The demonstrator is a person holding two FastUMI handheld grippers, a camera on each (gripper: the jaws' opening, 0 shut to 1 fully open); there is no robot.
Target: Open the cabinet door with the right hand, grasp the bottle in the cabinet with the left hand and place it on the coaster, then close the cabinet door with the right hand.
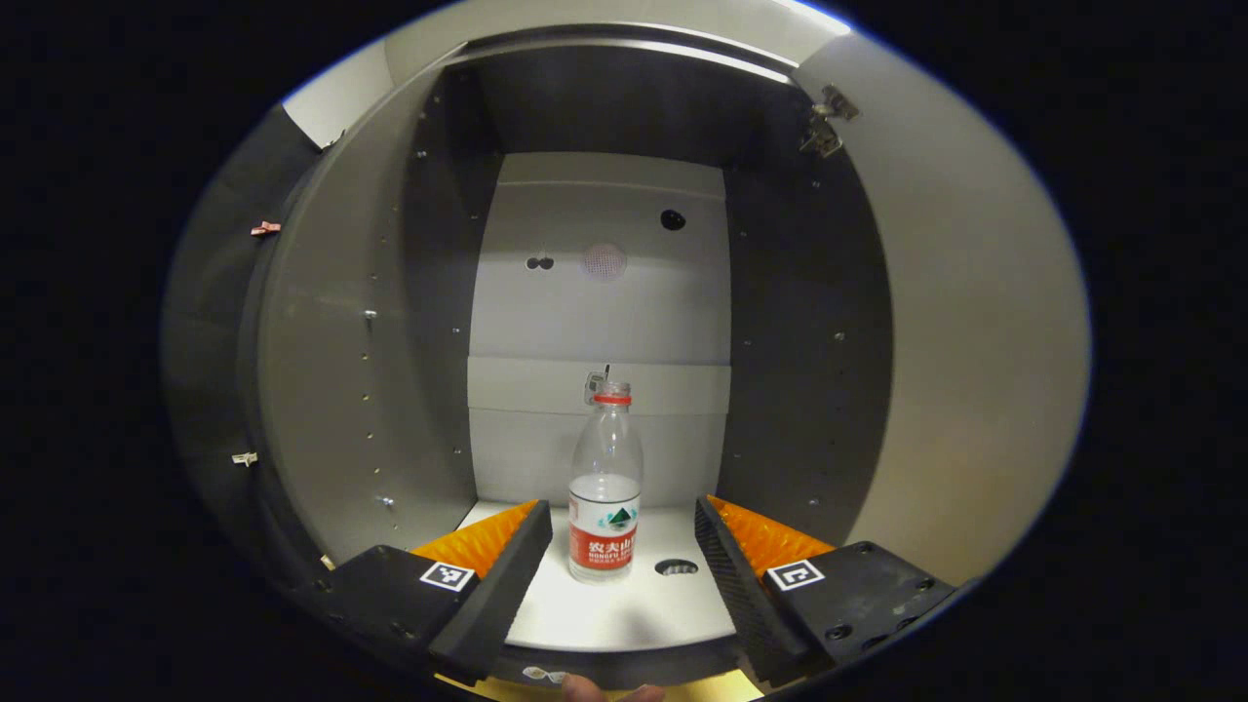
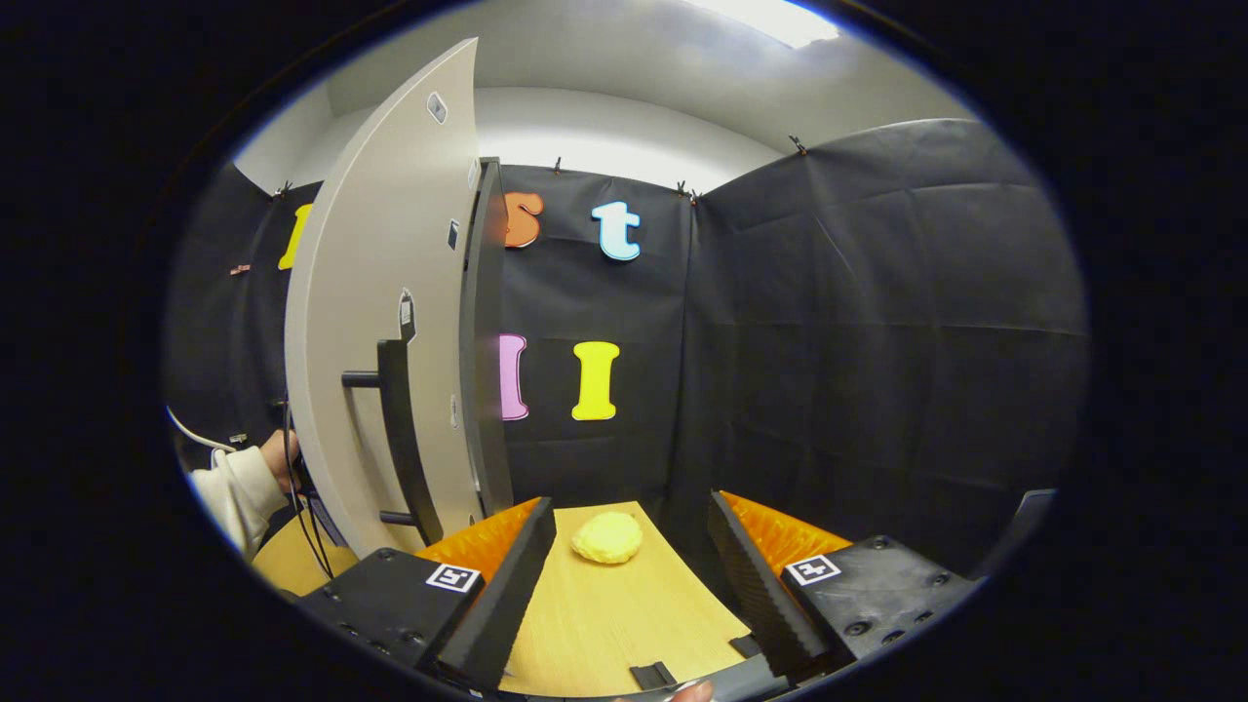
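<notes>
Clear plastic with a red cap, the bottle is standing upright on the cabinet floor, just beyond the left gripper, whose jaws are gaping wide and touching nothing. The door is standing open, so that step looks done. The right gripper is idling spread over the table, facing the yellow coaster. Grasping, placing and closing are all waiting.

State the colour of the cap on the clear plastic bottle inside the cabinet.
Red, on the clear plastic bottle; the left gripper view shows it best.
</notes>
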